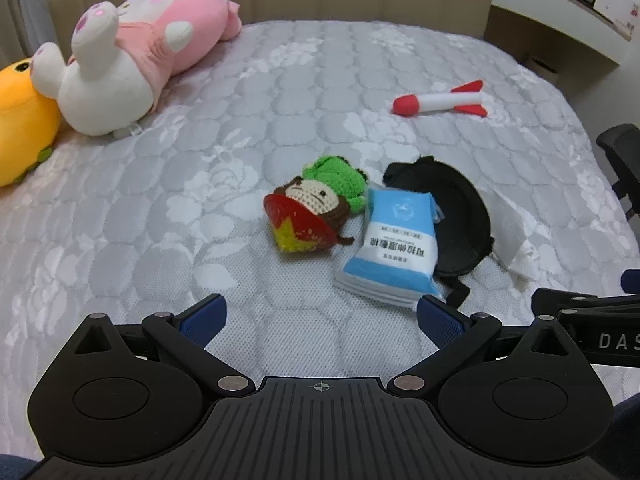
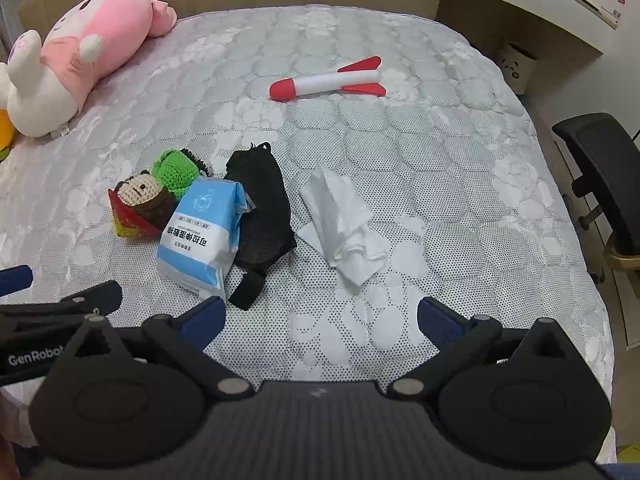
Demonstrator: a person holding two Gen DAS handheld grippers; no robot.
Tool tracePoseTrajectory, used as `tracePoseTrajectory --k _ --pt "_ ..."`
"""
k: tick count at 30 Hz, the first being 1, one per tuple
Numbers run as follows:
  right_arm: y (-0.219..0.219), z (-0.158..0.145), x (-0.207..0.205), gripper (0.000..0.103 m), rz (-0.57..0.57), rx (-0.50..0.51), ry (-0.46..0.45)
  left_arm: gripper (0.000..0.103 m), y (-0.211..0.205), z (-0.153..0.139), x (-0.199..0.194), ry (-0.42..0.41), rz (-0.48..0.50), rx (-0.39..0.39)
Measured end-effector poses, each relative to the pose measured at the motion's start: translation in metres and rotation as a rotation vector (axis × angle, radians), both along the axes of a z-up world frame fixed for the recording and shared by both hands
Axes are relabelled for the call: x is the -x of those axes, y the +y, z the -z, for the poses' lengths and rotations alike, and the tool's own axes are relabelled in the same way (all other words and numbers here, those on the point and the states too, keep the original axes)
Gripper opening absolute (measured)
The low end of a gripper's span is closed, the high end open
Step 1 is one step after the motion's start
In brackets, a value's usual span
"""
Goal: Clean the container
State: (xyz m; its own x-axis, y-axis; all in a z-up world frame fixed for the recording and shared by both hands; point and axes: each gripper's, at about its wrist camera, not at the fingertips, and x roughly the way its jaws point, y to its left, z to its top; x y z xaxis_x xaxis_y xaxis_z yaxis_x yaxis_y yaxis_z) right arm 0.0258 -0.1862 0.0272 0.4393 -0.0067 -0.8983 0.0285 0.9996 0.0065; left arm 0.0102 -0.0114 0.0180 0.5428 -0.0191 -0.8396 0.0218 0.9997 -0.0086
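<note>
Two grippers are hovering side by side over the near edge of a quilted grey mattress (image 2: pixel 400 152), both with their blue pads spread wide and holding nothing: the left gripper (image 1: pixel 320 316) and the right gripper (image 2: pixel 320 320).

No container is showing clearly in either view; the closest candidate is a black pouch (image 2: pixel 260 204), lying flat just beyond the grippers. It looks as though the task is only beginning, and the next move calls for choosing what to take hold of first.

A blue and white packet (image 2: pixel 204 232) is overlapping the pouch's left edge. A crumpled tissue (image 2: pixel 340 220) is lying just right of the pouch, apart from it. A crocheted doll (image 2: pixel 148 196) is touching the packet on the pouch's left. Farther back from the pouch, a red and white toy rocket (image 2: pixel 328 80) is resting alone. Far left of the pouch, a pink plush (image 2: pixel 80 48) is lying by the headboard.

The packet is carrying Chinese print, too small to read. "DAS" and "GenRobot" are showing on the gripper bodies.
</note>
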Motion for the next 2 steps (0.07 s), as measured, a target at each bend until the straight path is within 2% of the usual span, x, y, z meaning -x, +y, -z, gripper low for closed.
tracePoseTrajectory --k 2 --pt "-0.0009 -0.0001 -0.0003 0.103 0.000 -0.003 -0.001 0.103 -0.0003 -0.0012 0.0005 -0.010 -0.001 0.001"
